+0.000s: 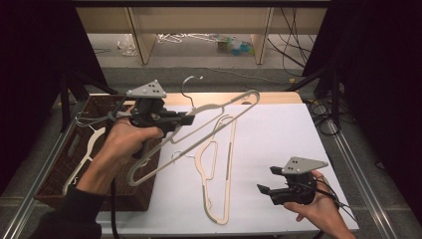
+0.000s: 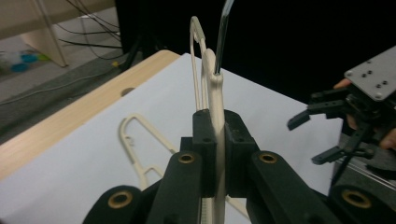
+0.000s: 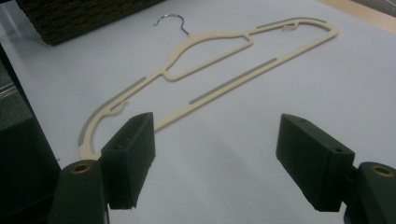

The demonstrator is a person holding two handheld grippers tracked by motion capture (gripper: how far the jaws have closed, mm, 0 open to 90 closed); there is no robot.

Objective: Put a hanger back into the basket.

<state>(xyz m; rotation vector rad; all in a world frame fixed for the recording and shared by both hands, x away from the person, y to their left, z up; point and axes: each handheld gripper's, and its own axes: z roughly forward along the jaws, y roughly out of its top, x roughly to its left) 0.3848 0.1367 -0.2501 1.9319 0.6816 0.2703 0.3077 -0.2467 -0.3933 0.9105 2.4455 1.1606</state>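
- High view: our left gripper is raised above the desk's left edge, over the woven basket, clamped on the neck of a cream hanger just below its wire hook. The hanger hangs clear in the air and slants from above the basket's near right corner up toward the desk's far edge. Gripping at the neck seems sensible to us, since it is the stiffest part and leaves the long bar free.
- More pale hangers lie in the basket, which we take for the supply.
- A second cream hanger lies flat on the white desk, about mid-desk, running from the near edge toward the far one, apart from both grippers.
- Our right gripper hovers near the desk's near right corner, jaws apart and holding nothing, probably waiting to help with the lifted hanger.
- Left gripper view: the two black jaws are pressed together on the hanger's thin neck, hook rising above; the flat hanger shows on the desk beyond, the right gripper at the right.
- Right gripper view: the jaws stand wide above bare desk; the flat hanger lies ahead of them, its hook toward the basket.
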